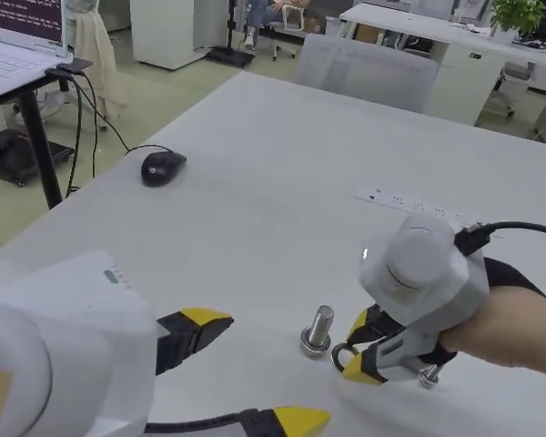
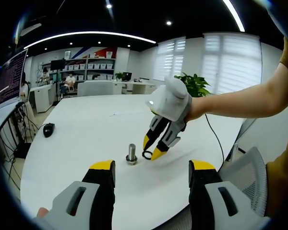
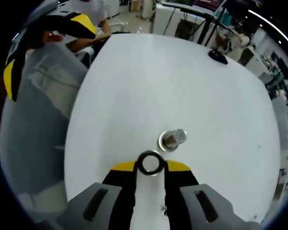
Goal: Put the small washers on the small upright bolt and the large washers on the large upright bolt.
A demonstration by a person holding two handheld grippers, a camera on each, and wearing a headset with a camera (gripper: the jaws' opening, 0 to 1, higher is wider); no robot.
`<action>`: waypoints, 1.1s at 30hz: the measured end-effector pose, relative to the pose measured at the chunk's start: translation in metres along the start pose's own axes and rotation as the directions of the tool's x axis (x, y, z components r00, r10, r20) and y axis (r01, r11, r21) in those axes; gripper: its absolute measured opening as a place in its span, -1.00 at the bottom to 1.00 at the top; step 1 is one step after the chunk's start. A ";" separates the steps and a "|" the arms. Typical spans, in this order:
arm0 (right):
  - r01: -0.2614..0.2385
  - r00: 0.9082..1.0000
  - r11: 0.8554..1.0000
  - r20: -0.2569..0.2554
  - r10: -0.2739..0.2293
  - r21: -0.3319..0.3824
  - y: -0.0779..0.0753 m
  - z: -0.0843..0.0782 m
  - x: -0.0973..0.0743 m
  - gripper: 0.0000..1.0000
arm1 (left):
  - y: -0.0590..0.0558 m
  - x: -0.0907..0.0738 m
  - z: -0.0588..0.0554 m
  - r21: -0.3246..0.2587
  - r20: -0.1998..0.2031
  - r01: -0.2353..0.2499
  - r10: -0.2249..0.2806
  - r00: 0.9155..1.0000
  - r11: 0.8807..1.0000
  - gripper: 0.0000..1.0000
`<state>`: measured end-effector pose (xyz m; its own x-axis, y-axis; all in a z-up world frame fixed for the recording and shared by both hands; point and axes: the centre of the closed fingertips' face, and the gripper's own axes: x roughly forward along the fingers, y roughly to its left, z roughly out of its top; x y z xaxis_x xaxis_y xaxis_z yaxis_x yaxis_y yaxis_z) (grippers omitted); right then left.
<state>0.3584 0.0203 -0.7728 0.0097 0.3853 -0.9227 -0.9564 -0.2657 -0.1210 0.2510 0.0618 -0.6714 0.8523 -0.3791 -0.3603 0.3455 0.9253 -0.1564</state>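
Your right tongs (image 3: 150,168) grip a washer (image 3: 138,163) by its rim at lower centre of the right gripper view. It sits just short of the large bolt (image 3: 174,138), which stands upright at mid-frame with one washer already at its foot. Your left tongs (image 2: 152,166) hang wide and empty along the bottom of the left gripper view. The danger is that the bolt appears to stand free on the worktop (image 1: 255,228), so a sideways push from the ring would likely knock it over. A thin grip on the rim could also let the washer twist or drop. The left gripper view gives the side-on picture the right gripper view lacks: the ring sits below the bolt's top, so it needs lifting first. The head view adds, at lower right beneath your right tongs, what may be the small bolt (image 1: 428,375), half hidden. Whether this washer matches the large bolt cannot be judged for sure.
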 end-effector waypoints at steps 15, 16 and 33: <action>0.056 0.998 0.998 0.038 -0.055 -0.031 -0.024 0.026 -0.021 -0.57 | 0.000 0.000 0.003 -0.001 0.005 0.002 -0.002 1.000 1.000 0.22; 0.057 0.998 0.998 0.038 -0.055 -0.033 -0.025 0.027 -0.020 -0.57 | 0.001 -0.001 0.003 0.000 0.006 0.001 -0.001 1.000 1.000 0.22; 0.028 0.999 0.997 0.025 -0.027 -0.073 -0.034 0.038 -0.005 -0.57 | 0.006 0.000 0.000 -0.019 0.007 -0.015 0.016 1.000 1.000 0.22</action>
<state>0.3795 0.0611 -0.7499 0.0278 0.4146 -0.9096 -0.9320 -0.3183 -0.1736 0.2533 0.0677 -0.6721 0.8603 -0.3646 -0.3563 0.3247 0.9307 -0.1682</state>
